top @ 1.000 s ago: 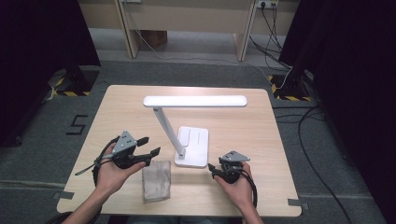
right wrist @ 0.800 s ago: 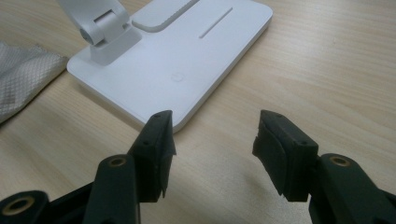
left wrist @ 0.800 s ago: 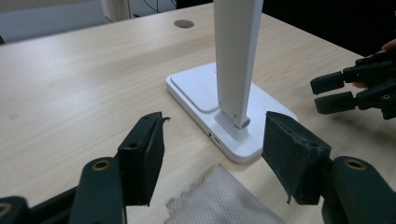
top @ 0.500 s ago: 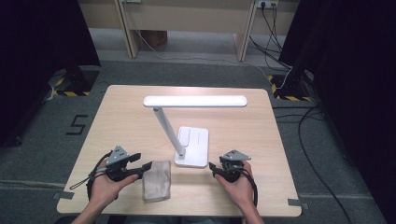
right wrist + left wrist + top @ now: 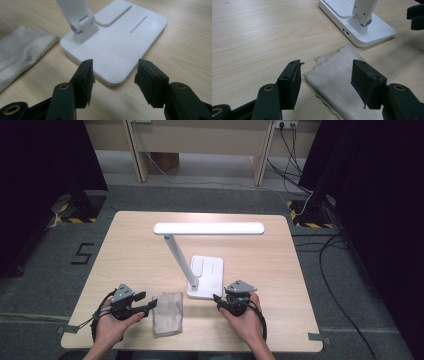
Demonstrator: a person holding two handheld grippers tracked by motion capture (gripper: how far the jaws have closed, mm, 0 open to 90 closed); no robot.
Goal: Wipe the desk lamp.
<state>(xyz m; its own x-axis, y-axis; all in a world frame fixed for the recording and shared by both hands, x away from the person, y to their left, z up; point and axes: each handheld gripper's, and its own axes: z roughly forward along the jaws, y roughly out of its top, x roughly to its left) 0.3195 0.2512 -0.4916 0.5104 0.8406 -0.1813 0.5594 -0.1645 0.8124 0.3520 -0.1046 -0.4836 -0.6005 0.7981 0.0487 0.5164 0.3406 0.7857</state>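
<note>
A white desk lamp stands mid-table, with a flat base [image 5: 207, 272], a slanted arm [image 5: 181, 260] and a long light bar [image 5: 209, 228]. A folded off-white cloth [image 5: 167, 312] lies flat just left of the base. My left gripper [image 5: 149, 304] is low over the table at the cloth's left edge. It is open; its jaws have just closed a little. In the left gripper view the cloth [image 5: 332, 77] lies under the gap [image 5: 325, 73], untouched. My right gripper [image 5: 218, 301] is open, pointed at the near corner of the base [image 5: 120, 42], with nothing between its fingers [image 5: 113, 75].
The wooden table [image 5: 125, 250] has bare surface to the left and behind the lamp. Its front edge runs just under both hands. Cables trail on the grey floor [image 5: 350, 285] at right. The lamp base [image 5: 362, 27] sits close beyond the cloth.
My left hand has come down from above the table to the cloth's left edge. The right gripper has shifted slightly near the lamp base. Lamp and cloth have not moved.
</note>
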